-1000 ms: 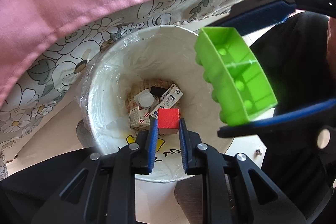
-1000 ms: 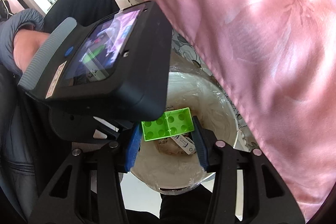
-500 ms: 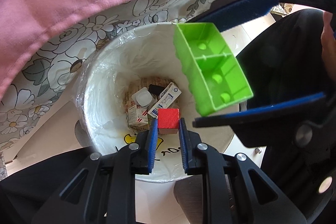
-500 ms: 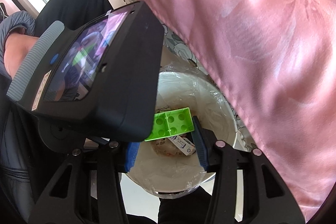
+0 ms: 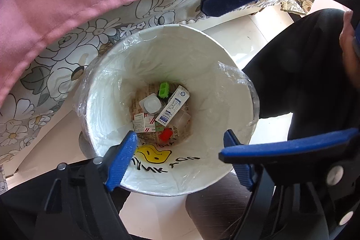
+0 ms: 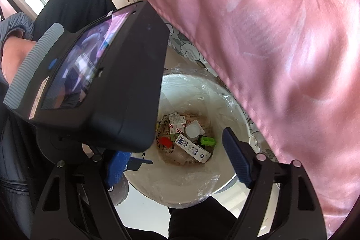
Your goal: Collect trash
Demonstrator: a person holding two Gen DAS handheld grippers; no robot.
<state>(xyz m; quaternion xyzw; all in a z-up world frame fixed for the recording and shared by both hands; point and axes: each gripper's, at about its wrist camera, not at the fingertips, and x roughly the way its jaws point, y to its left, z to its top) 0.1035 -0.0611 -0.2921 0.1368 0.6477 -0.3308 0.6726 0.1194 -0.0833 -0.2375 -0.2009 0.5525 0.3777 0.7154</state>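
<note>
Item: lined bin [image 5: 236,91], our left gripper [image 5: 180,154] and right gripper [image 6: 177,163] both above it, jaws spread, empty. Contents at the bottom: green block [image 5: 163,90], red block [image 5: 166,134], cartons; we judge that hovering here lets drops land inside. Only the right wrist view shows the left unit's screen [image 6: 74,64].

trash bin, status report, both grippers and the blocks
Left gripper open, empty. Right gripper open, empty. Green block and red block lie in the trash bin among cartons. Nothing in the way.
</note>
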